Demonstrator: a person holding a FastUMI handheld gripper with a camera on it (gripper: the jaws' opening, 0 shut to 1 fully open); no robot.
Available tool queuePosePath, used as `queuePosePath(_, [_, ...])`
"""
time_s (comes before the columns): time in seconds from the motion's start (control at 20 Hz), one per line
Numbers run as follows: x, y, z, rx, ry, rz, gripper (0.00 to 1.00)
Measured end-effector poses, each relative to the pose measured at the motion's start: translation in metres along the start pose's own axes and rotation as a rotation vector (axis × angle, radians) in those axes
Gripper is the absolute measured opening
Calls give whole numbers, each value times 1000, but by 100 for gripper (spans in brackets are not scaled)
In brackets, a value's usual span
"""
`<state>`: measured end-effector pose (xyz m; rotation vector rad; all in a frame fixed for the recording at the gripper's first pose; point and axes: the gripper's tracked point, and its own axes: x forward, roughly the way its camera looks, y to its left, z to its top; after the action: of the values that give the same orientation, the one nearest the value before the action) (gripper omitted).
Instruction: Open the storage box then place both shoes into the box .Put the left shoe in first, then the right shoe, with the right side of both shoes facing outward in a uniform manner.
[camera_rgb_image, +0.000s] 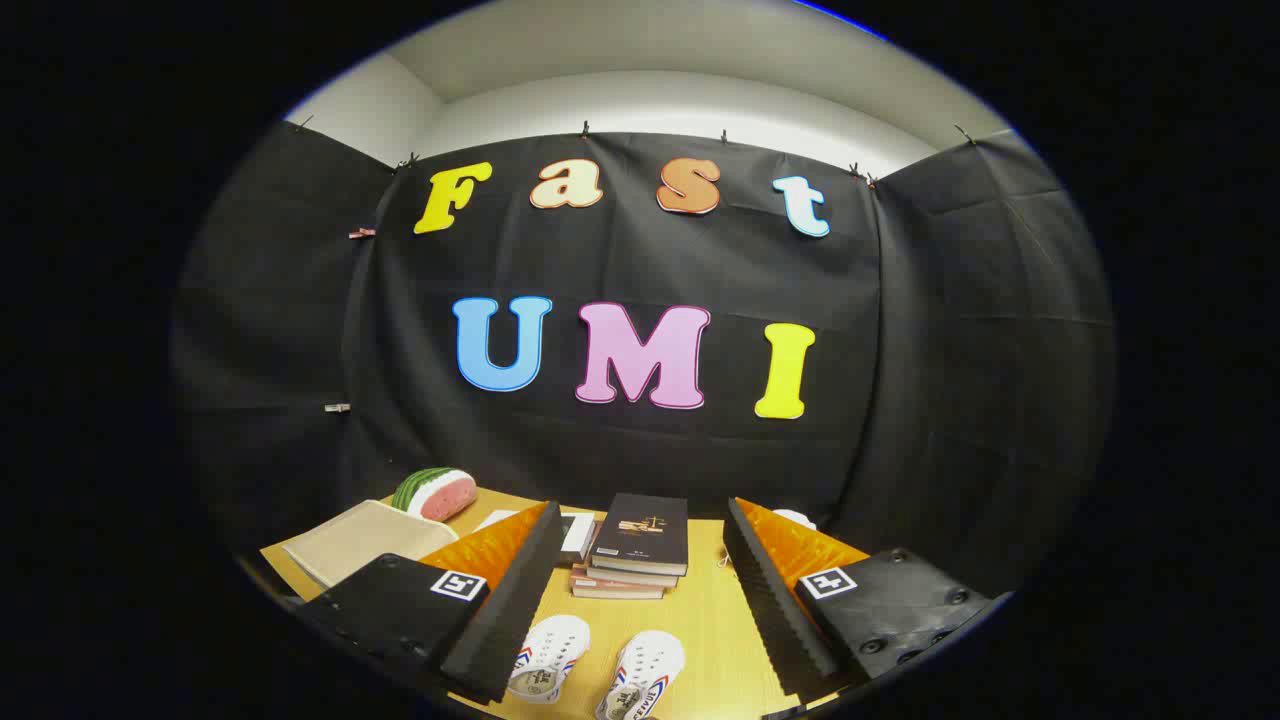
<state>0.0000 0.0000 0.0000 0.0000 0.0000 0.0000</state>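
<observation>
Two white shoes with red-and-blue side stripes are lying side by side on the wooden bench (705, 610): one shoe (548, 655) sitting just beside the left finger's tip, the other shoe (640, 675) lying between the fingers. The gripper (640, 600) is hovering above them, fingers spread wide apart, gripping nothing. Beyond the shoes a stack of books (635, 555) is sitting with a dark book on top. Further left, a beige tray (365, 540) is resting near a watermelon slice (435, 492) at the bench's far edge.
</observation>
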Motion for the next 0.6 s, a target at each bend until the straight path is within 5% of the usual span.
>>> queuePosePath(0.6, [1, 14, 2, -25, -14, 19, 98])
